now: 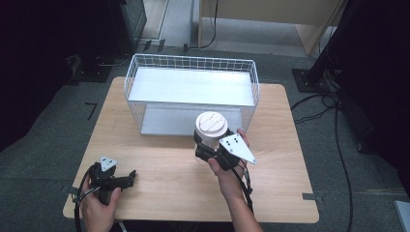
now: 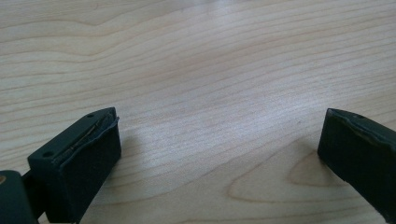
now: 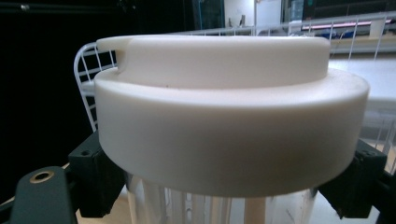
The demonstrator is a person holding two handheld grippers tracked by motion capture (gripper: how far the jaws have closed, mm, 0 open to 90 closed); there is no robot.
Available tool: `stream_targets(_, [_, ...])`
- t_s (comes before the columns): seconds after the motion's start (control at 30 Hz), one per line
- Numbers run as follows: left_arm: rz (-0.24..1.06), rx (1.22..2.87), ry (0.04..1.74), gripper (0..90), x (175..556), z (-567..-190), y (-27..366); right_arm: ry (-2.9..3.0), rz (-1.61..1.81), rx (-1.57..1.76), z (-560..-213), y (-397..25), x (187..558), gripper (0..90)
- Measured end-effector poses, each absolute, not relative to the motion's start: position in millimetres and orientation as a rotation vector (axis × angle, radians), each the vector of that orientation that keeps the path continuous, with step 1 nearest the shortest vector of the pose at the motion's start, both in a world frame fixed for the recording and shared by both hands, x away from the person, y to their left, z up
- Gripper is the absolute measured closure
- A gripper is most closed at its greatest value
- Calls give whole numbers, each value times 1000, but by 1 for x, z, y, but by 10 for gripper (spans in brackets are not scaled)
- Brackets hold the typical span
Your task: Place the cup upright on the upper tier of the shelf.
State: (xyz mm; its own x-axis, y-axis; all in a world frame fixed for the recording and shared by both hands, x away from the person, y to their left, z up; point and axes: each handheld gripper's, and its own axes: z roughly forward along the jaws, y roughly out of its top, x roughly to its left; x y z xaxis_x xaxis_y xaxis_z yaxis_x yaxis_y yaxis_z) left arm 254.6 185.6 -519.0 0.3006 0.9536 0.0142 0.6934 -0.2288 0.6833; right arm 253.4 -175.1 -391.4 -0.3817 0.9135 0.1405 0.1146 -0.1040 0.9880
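A clear jar with a white lid [image 1: 211, 124] is held upright just in front of the white wire shelf rack [image 1: 191, 92], above the wooden table [image 1: 159, 159]. My right gripper [image 1: 212, 147] is shut on the jar's clear body, just under the lid [image 3: 229, 121]; its jaws press on both sides. My left gripper [image 1: 126, 178] rests low at the table's front left corner, open, with nothing between its fingers [image 2: 79, 158] but bare wood.
The wire rack has an upper white shelf [image 1: 193, 87] and a lower one [image 1: 169, 121], open toward me. Black stands and cables [image 1: 338, 145] lie on the grey floor around the table.
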Motion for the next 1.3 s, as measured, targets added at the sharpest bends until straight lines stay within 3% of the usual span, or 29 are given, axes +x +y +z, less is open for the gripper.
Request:
stream_targets(0.87, [594,2002,1459,0,255,-519,186,1332,1490,1086,-300,-175,304,149])
stream_targets(1.3, [592,2005,1459,0,255,-519,186,1332,1418,1097,-285,-164,347,150])
